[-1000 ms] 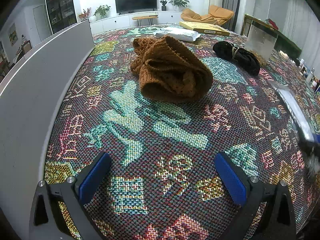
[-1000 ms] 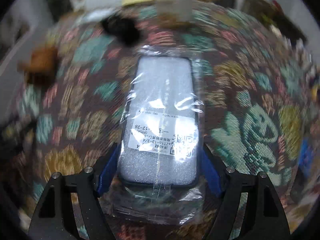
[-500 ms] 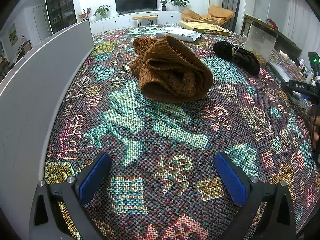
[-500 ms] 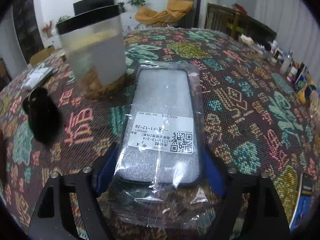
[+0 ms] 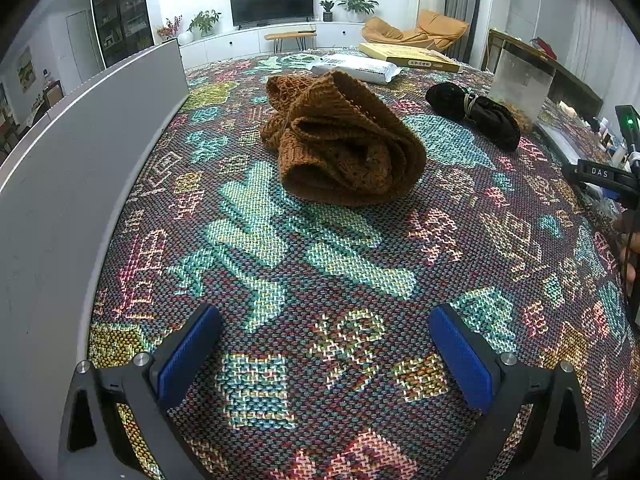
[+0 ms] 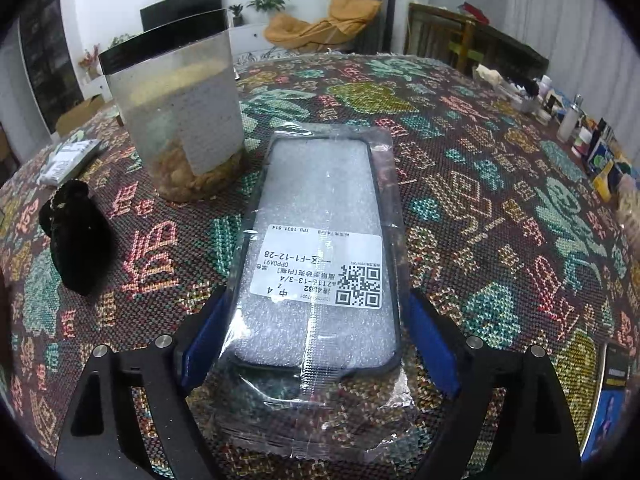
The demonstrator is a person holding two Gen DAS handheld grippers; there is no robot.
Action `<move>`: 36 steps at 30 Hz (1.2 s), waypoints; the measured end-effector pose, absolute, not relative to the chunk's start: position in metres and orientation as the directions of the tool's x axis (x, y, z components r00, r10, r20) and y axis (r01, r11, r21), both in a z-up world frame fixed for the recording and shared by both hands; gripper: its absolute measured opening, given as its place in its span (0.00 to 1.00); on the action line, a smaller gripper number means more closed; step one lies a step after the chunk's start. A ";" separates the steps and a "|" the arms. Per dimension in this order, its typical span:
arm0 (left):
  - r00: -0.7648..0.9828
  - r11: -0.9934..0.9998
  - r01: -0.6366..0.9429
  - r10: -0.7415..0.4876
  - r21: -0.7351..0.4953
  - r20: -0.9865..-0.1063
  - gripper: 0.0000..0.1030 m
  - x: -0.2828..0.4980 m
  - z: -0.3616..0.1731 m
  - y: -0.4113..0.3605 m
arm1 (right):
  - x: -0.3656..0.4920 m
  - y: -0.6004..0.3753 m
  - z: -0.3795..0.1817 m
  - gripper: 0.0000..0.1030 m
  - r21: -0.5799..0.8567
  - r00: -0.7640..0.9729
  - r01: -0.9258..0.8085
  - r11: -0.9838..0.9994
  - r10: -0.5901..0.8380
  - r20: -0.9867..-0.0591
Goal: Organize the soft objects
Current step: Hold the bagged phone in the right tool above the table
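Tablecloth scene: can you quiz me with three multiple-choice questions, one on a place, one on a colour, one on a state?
1. The clear canister stands: A on the floor; B beside the bagged phone case; C on a chair.
2. The knitted heap is: A white; B brown; C blue.
3. The left claw is: A shut on the knitted heap; B shut on the canister; C open, empty.
B: they share the tablecloth, side by side. B: plainly brown yarn. C: only tablecloth between its pads.
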State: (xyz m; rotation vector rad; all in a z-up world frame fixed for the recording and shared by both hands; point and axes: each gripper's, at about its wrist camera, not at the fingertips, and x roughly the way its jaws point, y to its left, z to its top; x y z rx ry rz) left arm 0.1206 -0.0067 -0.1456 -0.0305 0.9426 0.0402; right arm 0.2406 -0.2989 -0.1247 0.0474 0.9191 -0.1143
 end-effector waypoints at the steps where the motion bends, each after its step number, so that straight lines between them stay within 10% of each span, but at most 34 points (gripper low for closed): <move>1: 0.587 0.999 -0.048 0.021 -0.009 -0.809 1.00 0.121 -0.146 -0.006 | 0.241 -0.299 -0.125 0.85 -0.008 0.601 0.119 0.993 -0.079 -0.795; 36: 0.564 1.000 0.002 -0.010 -0.010 -0.826 1.00 0.116 -0.136 -0.023 | 0.240 -0.299 -0.125 0.86 -0.010 0.601 0.118 0.993 -0.079 -0.795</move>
